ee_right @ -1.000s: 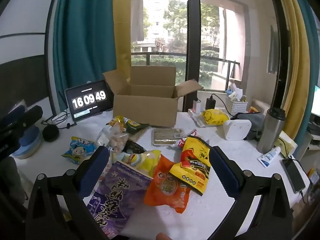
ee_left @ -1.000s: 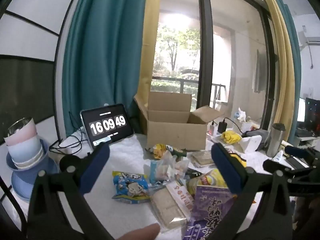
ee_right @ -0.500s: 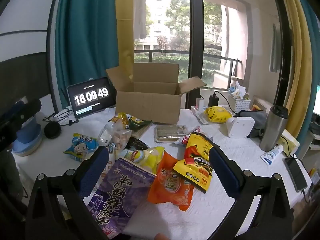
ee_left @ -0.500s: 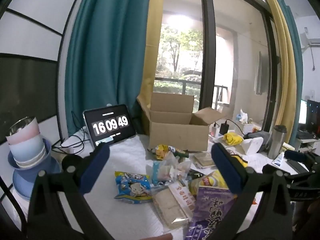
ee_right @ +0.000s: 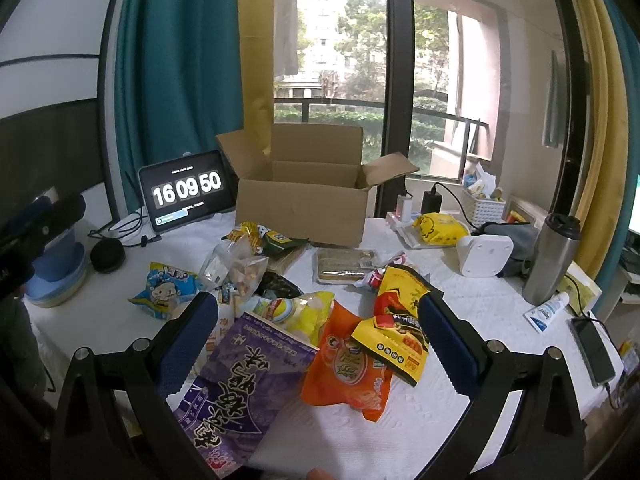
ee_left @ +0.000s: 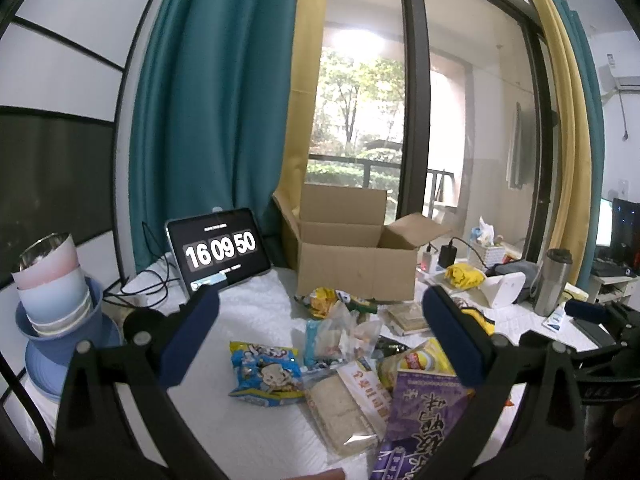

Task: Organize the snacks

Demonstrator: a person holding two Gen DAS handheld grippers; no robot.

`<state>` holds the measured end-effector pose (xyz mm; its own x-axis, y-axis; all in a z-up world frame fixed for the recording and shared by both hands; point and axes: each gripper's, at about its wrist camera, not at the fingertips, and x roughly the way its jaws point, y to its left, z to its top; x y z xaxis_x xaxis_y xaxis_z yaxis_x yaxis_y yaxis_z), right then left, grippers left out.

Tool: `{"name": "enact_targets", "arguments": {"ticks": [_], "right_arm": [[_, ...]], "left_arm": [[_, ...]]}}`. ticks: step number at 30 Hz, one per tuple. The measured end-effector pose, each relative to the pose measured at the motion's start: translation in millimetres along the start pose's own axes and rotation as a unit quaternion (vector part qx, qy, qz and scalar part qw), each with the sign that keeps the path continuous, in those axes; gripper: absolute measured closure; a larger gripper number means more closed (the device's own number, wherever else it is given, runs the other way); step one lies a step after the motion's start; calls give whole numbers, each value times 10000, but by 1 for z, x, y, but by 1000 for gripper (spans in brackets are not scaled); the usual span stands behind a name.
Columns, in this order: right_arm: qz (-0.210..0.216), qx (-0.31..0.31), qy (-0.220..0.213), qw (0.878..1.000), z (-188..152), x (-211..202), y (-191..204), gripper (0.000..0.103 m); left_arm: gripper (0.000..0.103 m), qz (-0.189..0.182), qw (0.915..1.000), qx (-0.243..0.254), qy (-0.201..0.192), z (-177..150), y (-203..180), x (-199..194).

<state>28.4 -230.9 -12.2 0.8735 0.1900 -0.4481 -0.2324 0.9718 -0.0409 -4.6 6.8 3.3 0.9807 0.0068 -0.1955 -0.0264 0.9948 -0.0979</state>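
Observation:
Several snack packs lie in a heap on the white table [ee_right: 460, 292]: a purple bag [ee_right: 236, 384], an orange bag [ee_right: 348, 368], a yellow-black bag [ee_right: 396, 320], a blue bag [ee_right: 168, 288] and a clear cracker pack [ee_left: 340, 412]. An open cardboard box [ee_right: 304, 196] stands behind them, also in the left wrist view [ee_left: 356, 256]. My left gripper [ee_left: 320, 340] is open and empty above the heap's left side, near the blue bag [ee_left: 266, 372]. My right gripper [ee_right: 318, 336] is open and empty above the purple and orange bags.
A tablet clock [ee_right: 186, 194] stands left of the box. Stacked bowls [ee_left: 56, 292] sit at the far left. A steel tumbler [ee_right: 552, 260], a white device [ee_right: 484, 256], a tube [ee_right: 546, 312] and a phone [ee_right: 592, 352] are on the right.
Both grippers have drawn back and risen slightly, so the snacks sit a little lower in view. Both stay open and empty. The clock has ticked from 49 to 50.

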Motion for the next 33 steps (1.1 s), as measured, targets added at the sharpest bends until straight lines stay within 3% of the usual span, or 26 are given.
{"name": "enact_targets", "arguments": {"ticks": [33], "right_arm": [[26, 18, 69, 10000, -2, 3, 4, 1]], "left_arm": [[0, 115, 9999, 23, 3, -2, 5, 0]]}}
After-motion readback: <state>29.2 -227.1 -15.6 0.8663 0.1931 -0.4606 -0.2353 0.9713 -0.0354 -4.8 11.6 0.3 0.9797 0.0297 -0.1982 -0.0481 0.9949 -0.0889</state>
